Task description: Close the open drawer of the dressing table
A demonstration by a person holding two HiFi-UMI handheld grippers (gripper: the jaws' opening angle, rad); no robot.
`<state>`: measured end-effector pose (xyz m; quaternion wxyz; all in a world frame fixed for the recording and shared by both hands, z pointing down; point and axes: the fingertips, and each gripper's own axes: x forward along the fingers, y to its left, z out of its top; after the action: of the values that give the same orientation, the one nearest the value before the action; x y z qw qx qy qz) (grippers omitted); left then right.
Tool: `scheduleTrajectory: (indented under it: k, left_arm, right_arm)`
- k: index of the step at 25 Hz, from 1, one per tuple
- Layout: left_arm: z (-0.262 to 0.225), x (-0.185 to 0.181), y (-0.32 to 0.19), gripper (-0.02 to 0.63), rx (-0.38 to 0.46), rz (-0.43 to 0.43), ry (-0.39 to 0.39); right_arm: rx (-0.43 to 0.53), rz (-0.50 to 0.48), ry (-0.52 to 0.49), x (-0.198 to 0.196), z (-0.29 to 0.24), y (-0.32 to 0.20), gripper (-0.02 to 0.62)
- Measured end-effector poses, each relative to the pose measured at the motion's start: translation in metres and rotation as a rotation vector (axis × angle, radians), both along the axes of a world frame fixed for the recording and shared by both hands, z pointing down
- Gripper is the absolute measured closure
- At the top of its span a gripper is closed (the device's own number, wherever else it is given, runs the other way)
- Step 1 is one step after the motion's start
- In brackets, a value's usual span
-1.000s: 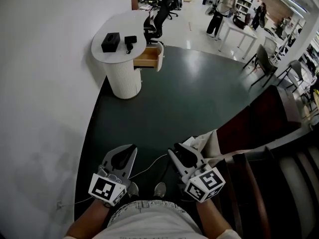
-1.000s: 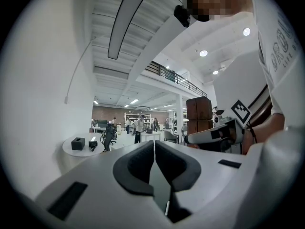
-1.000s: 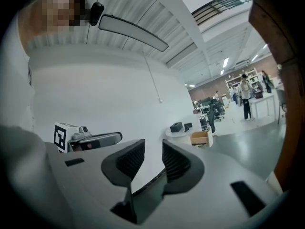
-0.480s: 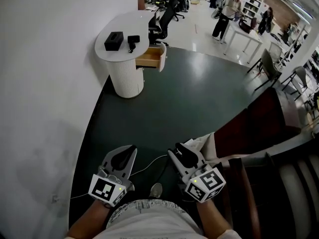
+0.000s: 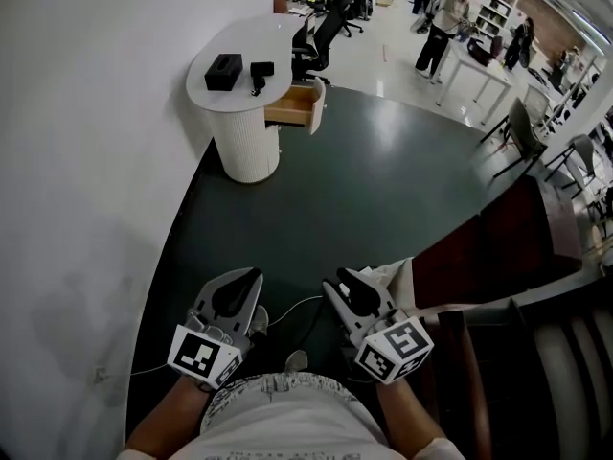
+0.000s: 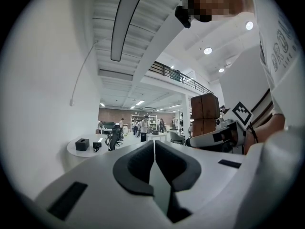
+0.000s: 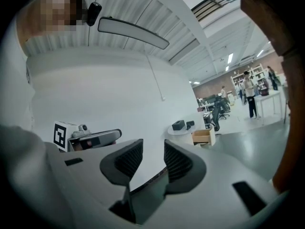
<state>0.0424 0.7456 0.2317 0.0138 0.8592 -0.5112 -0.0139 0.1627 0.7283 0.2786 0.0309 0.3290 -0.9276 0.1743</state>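
Drawer (image 5: pixel 292 106) juts open from the worktop (image 5: pixel 218 91), well apart from both tools: left tool (image 5: pixel 251 278) pinched together, empty; right tool (image 5: pixel 339 281) spread wide, empty.

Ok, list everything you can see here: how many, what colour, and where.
dressing table: one, white, against the wall
drawer: one, wooden, open on the table's side
box: one, black, on the tabletop
small object: one, black, beside the box
office chairs: a few, black, beyond the table
people: several, far background
floor: dark green
left gripper: one, white, jaws together, empty
right gripper: one, white, jaws apart, empty
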Motion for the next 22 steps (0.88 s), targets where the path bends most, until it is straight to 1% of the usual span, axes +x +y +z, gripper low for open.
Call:
scheduleTrajectory:
  k: [6, 12, 16, 22]
  left_arm:
    - [0.003, 0.0, -0.027, 0.581, 0.006, 0.019, -0.002]
    - [0.013, -0.014, -0.07, 0.581, -0.001, 0.041, -0.002]
    - [0.024, -0.035, -0.113, 0.581, -0.019, 0.058, -0.003]
    - [0.03, -0.081, -0.184, 0.581, -0.043, 0.069, 0.001]
  right_arm:
    - [-0.021, 0.016, 0.003, 0.001, 0.012, -0.022, 0.452]
    - [-0.044, 0.039, 0.004, -0.011, 0.024, -0.062, 0.456]
    - [-0.072, 0.059, 0.011, -0.032, 0.035, -0.105, 0.457]
    - [-0.083, 0.064, 0.0, -0.08, 0.036, -0.173, 0.46]
